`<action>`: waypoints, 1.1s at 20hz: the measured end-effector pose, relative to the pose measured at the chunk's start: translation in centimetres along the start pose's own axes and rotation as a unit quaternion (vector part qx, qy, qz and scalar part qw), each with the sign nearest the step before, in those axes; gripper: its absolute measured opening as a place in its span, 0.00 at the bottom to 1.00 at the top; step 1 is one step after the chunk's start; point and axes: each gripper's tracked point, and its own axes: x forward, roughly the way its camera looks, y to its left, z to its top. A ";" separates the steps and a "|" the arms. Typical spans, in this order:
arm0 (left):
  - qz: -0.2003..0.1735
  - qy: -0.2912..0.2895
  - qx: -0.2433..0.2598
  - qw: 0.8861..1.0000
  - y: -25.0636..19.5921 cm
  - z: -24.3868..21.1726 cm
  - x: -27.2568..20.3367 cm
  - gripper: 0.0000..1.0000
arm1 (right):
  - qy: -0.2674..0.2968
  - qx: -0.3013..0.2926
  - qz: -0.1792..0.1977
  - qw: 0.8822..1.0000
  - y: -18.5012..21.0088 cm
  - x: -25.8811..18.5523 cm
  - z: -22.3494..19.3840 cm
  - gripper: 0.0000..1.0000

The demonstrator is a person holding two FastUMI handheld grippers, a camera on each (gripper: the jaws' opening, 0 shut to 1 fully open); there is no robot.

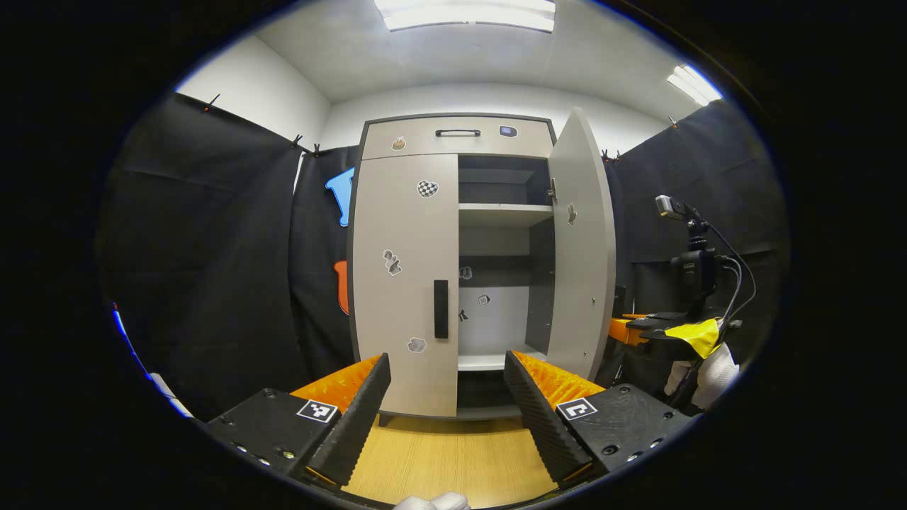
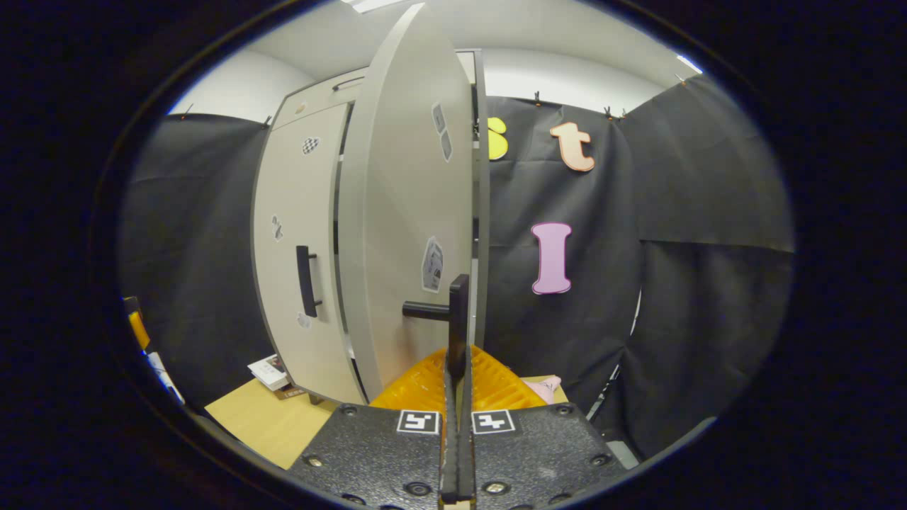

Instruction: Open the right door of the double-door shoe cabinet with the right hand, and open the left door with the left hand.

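Swinging the right door (image 1: 582, 241) open is the step in hand, and it looks nearly done: in the left gripper view that door stands well out from the shoe cabinet (image 1: 453, 138), showing bare shelves behind it. In the right gripper view the right gripper (image 2: 457, 354) is closed tight on the right door's handle (image 2: 457, 319), both fingers pressed against the vertical bar with no gap between them, the door's outer face just to the left of it.

The left door (image 1: 404, 283) is still flat against the cabinet front, its handle (image 1: 441, 309) near the inner edge at mid height. The left gripper (image 1: 446, 397) hangs in front of the cabinet, well apart from it, fingers spread wide and holding nothing, roughly in line with that handle but lower.

Judging from this, the right gripper has only to let go once the door is far enough round. The next move then calls for the left gripper to rise and go forward until its fingers straddle the left handle, close on it, and pull out along the hinge's arc toward the left.
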 end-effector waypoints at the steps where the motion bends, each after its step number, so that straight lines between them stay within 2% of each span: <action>1: 0.000 -0.001 0.000 1.000 -0.3 0.0 0.1 0.96 | -0.001 0.000 -0.001 1.000 -0.2 0.0 0.0 0.04; 4: 0.001 0.001 0.003 1.000 -0.9 0.2 0.3 0.96 | -0.002 0.002 -0.011 1.000 -0.9 0.2 0.0 0.04; 7: -0.001 0.002 0.005 1.000 -1.1 0.1 0.7 0.96 | 0.002 0.019 -0.002 1.000 -0.3 0.1 -0.1 0.03; 10: -0.003 0.002 0.009 1.000 -1.1 0.2 1.0 0.96 | 0.000 0.010 -0.014 1.000 -1.2 0.2 0.0 0.04; 17: 0.000 0.006 0.013 1.000 1.4 0.0 1.7 0.96 | 0.005 0.034 -0.025 0.999 -0.7 -0.8 0.1 0.04; 20: 0.001 0.009 0.019 1.000 3.1 -0.2 2.3 0.96 | -0.006 0.016 -0.055 0.998 -1.8 -1.4 0.7 0.13; 22: -0.001 0.010 0.018 1.000 4.3 -0.5 2.9 0.96 | -0.012 0.008 -0.061 0.998 -1.8 -1.8 0.9 0.28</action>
